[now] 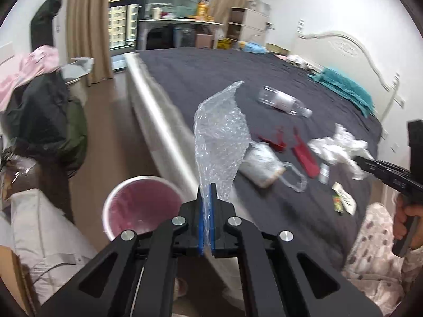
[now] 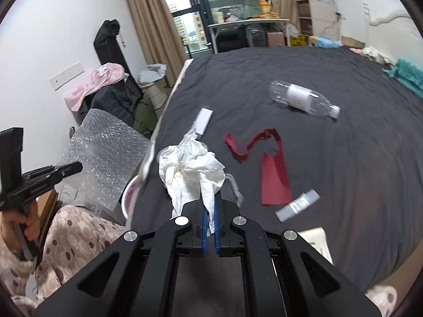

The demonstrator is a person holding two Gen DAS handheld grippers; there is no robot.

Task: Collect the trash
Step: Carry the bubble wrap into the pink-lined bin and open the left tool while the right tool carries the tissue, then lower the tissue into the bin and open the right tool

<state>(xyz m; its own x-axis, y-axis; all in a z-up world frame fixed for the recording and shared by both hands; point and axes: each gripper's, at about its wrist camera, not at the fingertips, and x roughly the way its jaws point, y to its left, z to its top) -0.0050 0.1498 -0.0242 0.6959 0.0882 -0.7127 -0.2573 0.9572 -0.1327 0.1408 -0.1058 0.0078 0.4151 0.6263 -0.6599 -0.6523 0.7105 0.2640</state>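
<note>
I am holding two pieces of trash at once. My left gripper is clamped tight on the lower end of a sheet of bubble wrap, which is standing up from the jaws over the side edge of the bed. My right gripper is pinched on a wad of white tissue, hanging just above the dark bedspread near that same edge.

By my reckoning I am only partway through. Neither piece is in the bin yet, and plenty is still lying on the bed: a clear plastic bottle toward the middle, a red ribbon with a red card nearer me, a small grey tube beside the card, a white box close to the side edge, and a printed slip at the near edge. So dropping these two and several more pick-ups remain.

The left wrist view is giving me what the right barely does: the round pink-lined bin on the floor against the bed's side, sitting just under the bubble wrap, looking empty as far as I can see into it. It also shows a grey-white pouch behind the wrap. The right wrist view is showing only a sliver of that bin's rim, but it lays out the remaining litter far more sharply.
</note>
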